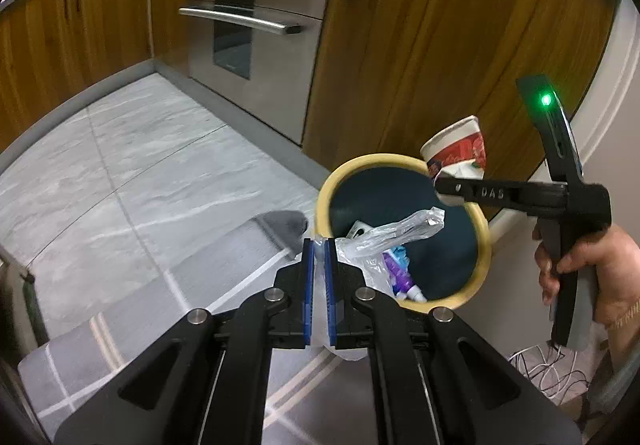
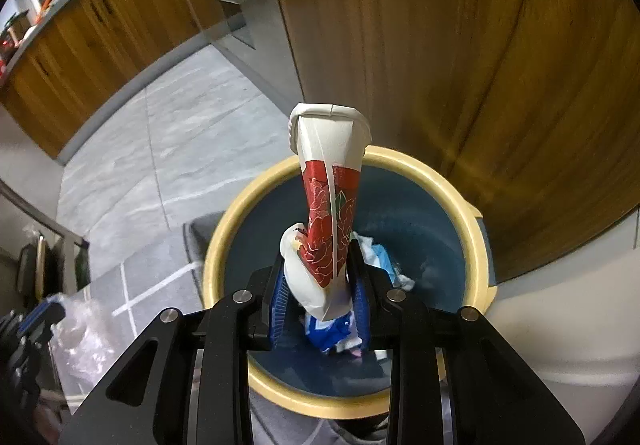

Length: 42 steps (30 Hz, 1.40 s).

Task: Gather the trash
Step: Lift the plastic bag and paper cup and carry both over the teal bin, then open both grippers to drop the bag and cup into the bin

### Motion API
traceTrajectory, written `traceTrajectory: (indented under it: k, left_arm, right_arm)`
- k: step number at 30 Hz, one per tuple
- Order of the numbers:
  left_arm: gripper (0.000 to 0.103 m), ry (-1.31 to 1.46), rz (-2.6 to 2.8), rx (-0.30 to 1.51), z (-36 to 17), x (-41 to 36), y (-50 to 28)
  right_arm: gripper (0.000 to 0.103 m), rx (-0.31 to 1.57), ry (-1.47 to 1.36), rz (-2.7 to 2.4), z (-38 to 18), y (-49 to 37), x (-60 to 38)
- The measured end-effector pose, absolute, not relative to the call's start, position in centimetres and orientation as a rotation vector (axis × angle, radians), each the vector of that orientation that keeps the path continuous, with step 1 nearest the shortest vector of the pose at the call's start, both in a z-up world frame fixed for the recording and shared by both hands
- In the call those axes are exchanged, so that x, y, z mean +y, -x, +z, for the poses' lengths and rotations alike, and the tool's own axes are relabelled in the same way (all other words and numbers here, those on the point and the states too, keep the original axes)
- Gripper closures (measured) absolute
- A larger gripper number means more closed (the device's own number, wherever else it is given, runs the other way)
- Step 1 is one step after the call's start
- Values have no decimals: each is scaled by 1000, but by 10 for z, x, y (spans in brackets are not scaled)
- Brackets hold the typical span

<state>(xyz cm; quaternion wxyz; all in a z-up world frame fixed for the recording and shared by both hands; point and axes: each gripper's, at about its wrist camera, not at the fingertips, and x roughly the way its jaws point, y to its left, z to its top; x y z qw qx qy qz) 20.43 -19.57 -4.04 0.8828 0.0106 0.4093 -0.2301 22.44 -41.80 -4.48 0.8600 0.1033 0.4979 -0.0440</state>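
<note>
A crushed paper cup (image 2: 330, 201), white with a red flower print, is clamped between the blue pads of the right gripper (image 2: 320, 285). It sticks out beyond the fingertips, rim end farthest away, and hangs directly over the open mouth of the bin (image 2: 224, 241). In the left wrist view the same cup (image 1: 456, 149) sits above the far right edge of the bin's rim (image 1: 324, 201), pinched by the black fingers of the right gripper (image 1: 444, 187), whose handle is held by a hand (image 1: 588, 265) to the right of the bin.

The left gripper (image 1: 319, 249) is closed on a thin clear plastic bag (image 1: 396, 233); a fold of the film is squeezed between its blue pads, and the rest billows out over the near side of the bin. From the right wrist view that gripper (image 2: 40, 319) and its bag (image 2: 84, 333) are to the left of the bin, blurred.

The bin is round, with a cream rim and a dark blue inside. Wrappers (image 1: 396, 273) in purple, blue and white already lie at its bottom.

The bin stands on a grey tiled floor (image 1: 120, 173), close against a tall wooden cupboard (image 1: 420, 45) behind it. A grey cloth (image 1: 280, 225) lies on the floor just left of the bin. Further left of the cupboard is a steel oven (image 1: 244, 13) with bar handles.
</note>
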Motion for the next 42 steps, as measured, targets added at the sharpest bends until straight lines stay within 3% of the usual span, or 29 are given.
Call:
traceTrajectory:
  k: [24,28,32,42]
  left_arm:
    - [98,-30,-562,889,-104,-274,-254]
    - [87,-22,-576,890,-105,-275,-252]
    - [70,-17,-556,885,-101,-264,-248]
    - [70,-35,-489,865,-61,-206,-199]
  right_arm:
    - [71,1124,-245,-124,-74,-244,-425]
    - [68,1124,-241,-123,-74,-245,-425]
    - [64,1120,-245,-126,-72,-243,-425]
    - [64,1069,-222,-43,-40,-217,-397]
